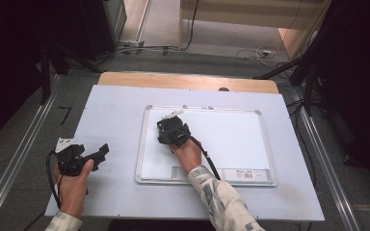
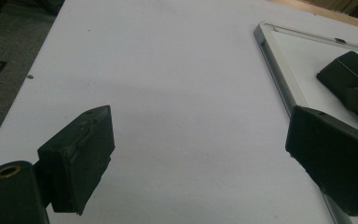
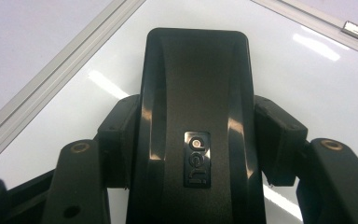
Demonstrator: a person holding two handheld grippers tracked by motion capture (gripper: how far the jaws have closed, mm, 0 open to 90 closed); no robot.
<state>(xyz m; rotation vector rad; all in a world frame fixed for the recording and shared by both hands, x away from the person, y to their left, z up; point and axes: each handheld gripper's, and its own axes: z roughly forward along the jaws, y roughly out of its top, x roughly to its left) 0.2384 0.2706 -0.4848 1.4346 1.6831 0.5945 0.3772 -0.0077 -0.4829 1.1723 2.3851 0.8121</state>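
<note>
We've got the right gripper (image 3: 193, 140) clamped tight on a black eraser (image 3: 196, 93) near the whiteboard's (image 1: 265, 144) left edge, left gripper (image 2: 200, 158) gaping, holding nothing.

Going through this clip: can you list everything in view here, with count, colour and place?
whiteboard eraser: one, glossy black with a small logo plate, on the whiteboard's left part, clamped between the right gripper's jaws.
whiteboard: one, white with silver frame, flat on the table's middle.
table: one, pale grey-white top with a wooden far edge.
cables: several, dark and white, on the floor beyond the table.
left gripper: one, black, jaws wide apart, over the table left of the whiteboard.
right gripper: one, black, over the whiteboard.
hands: two, patterned sleeves, at the near edge.
</note>
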